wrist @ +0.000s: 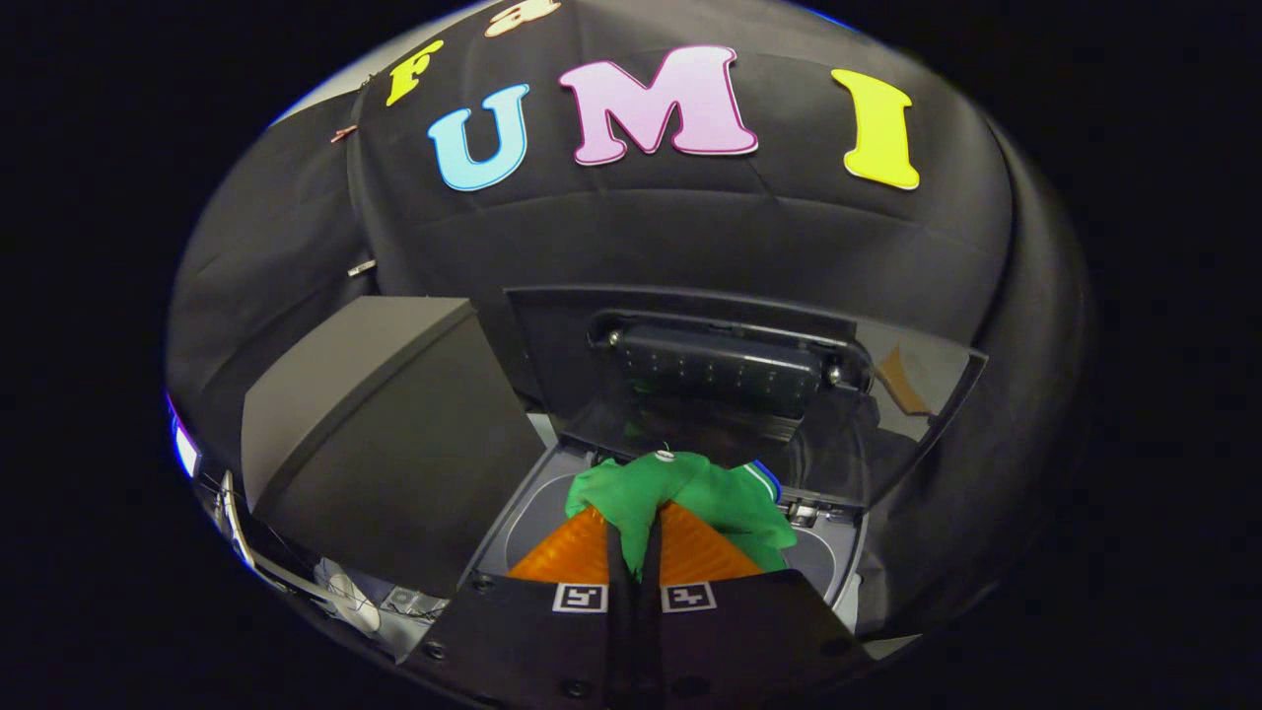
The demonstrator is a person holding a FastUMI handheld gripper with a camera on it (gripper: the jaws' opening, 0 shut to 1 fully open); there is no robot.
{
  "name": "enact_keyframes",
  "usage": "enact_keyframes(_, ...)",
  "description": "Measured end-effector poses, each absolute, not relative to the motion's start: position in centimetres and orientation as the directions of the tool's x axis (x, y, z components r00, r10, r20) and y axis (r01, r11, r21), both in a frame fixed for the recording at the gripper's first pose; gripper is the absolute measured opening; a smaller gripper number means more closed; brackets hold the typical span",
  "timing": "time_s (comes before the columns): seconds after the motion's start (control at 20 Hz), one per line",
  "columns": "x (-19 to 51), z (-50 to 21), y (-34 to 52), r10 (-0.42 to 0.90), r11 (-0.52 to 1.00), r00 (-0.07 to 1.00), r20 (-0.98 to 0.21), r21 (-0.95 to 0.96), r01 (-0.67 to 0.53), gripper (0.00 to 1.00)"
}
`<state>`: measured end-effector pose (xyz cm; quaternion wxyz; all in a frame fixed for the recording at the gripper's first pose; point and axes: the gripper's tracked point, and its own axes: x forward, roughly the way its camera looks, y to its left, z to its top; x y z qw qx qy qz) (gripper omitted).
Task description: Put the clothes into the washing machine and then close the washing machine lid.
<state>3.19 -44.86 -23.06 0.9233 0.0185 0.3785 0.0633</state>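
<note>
A grey top-loading washing machine (pixel 838 567) is seen in the lower middle of the frame, its drum opening lying below the gripper. Its dark, translucent, rectangular lid (pixel 730 385) is raised upright behind the opening, at the centre of the frame. A dark grey boxy panel (pixel 375 434) is seen at the left, beside the opening. A crumpled green cloth garment (pixel 690 493) is pinched between the two fingers of the gripper (pixel 636 528), which are drawn close together on it; the cloth bunches over and just ahead of the fingertips, above the opening.
</note>
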Motion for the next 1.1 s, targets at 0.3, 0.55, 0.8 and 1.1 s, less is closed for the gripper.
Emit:
enact_keyframes(0.3, 2.1, -26.8, -44.8, 0.117, 0.993, 0.671, -0.732, 0.067, -0.100, 0.05)
enact_keyframes(0.55, 2.0, -29.6, -44.7, 0.111, 0.992, 0.647, -0.754, 0.049, -0.113, 0.05)
enact_keyframes(0.8, 1.5, -32.4, -44.9, 0.096, 0.993, 0.629, -0.772, 0.031, -0.114, 0.05)
enact_keyframes(1.1, 0.5, -37.6, -46.8, 0.021, 0.998, 0.570, -0.822, -0.016, -0.060, 0.05)
